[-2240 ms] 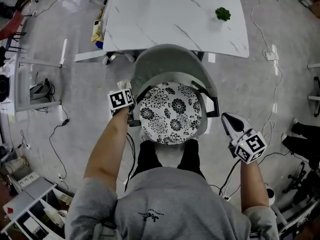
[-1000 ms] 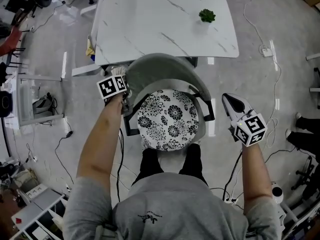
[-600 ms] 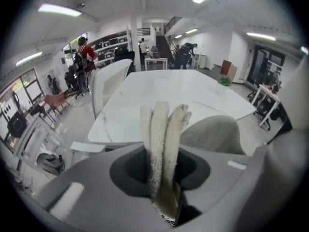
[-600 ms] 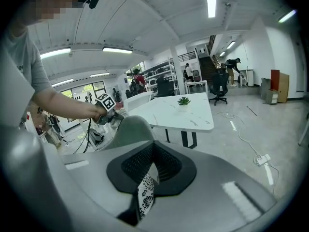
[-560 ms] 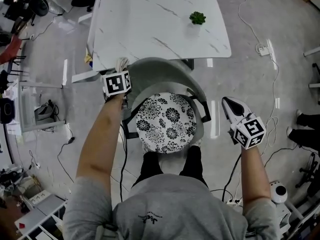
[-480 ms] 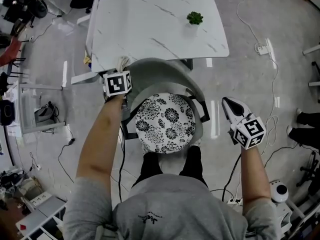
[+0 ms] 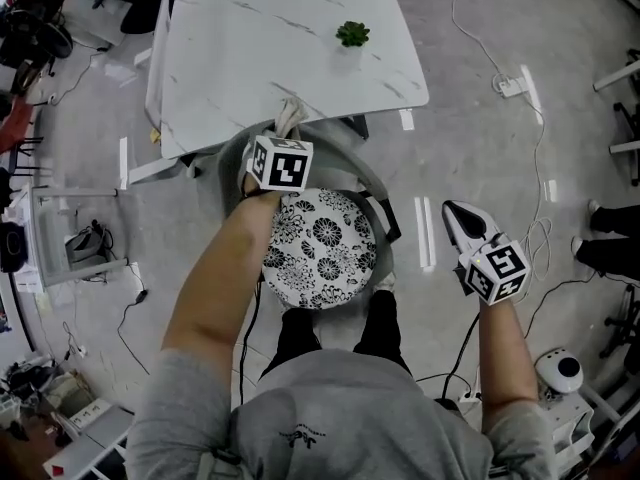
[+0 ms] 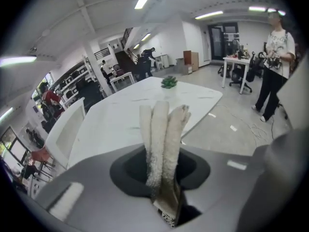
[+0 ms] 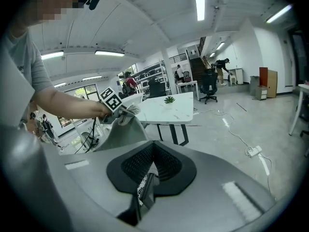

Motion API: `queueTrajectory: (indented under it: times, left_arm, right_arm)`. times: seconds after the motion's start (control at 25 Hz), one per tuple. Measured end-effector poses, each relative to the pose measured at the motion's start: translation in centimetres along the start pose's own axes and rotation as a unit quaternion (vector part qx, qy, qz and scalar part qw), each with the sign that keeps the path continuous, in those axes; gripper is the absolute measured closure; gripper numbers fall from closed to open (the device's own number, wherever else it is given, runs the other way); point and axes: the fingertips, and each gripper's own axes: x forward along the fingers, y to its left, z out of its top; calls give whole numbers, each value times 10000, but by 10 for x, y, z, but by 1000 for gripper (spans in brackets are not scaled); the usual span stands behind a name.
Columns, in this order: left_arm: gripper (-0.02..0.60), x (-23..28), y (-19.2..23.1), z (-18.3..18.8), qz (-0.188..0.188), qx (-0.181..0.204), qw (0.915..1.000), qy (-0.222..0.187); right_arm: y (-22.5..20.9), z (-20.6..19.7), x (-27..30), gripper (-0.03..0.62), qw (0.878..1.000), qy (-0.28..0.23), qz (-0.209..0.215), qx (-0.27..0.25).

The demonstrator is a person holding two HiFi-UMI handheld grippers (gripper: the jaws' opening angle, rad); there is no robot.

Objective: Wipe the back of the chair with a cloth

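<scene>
Cloth at the top rim of the chair back

We hold the cloth in the left gripper. Its jaws are pressed together on the lower end of the cloth, and three pale folds stand out past the tips. In the right gripper view the free end lies against the top rim of the chair back, touching it as far as we can judge.

The right gripper hangs on our right, well apart from the back. Its jaws are closed on each other with nothing between them.

One relation governs the next stroke. The back is a grey shell curving from our left, round the far side of the patterned seat cushion, to our right. It stands between the cushion and the white table, so its long axis runs left to right across us. The cloth sits just left of the middle of that curve, so we judge that the longer stretch of rim lies toward our right. The left gripper is the nearer tool and carries the cloth. We expect it to follow the curve with the folds pressed to the shell.
</scene>
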Motion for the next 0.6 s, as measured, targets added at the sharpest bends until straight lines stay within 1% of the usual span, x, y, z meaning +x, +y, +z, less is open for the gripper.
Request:
queueTrajectory:
  times: [0.12,0.2,0.28,0.4,0.48,0.52,0.56,0.6]
  left_arm:
    - [434,12,-54,9,-213,478,9986,-55]
    - [434,27,-96,-1,-494,657,9966,74]
    - [434,47,-133,-22,-714,753,9942,281]
    - [434,68,-173,-48,-780,873,9923,415]
    - [434,73,-194,-55,-818,936,9915,385]
    - [434,75,-205,-55,-899,1005,9903,330]
    - [434,75,-214,-54,-1036,1055,9887,261]
    - [434,74,-221,-53,-1212,1021,9872,195]
  right_arm:
    - [-13,-13,-13,592,9999,57,-73,78]
    - [-22,-23,-20,592,9998,101,-114,122]
    - [-33,-34,-24,592,9996,152,-151,162]
    - [-48,-50,-33,592,9993,274,-164,215]
    - [-57,-61,-41,592,9988,390,-162,242]
    - [-60,-66,-45,592,9985,434,-202,257]
    - [-61,-71,-48,592,9982,466,-258,273]
    - [-60,-74,-50,592,9979,490,-300,288]
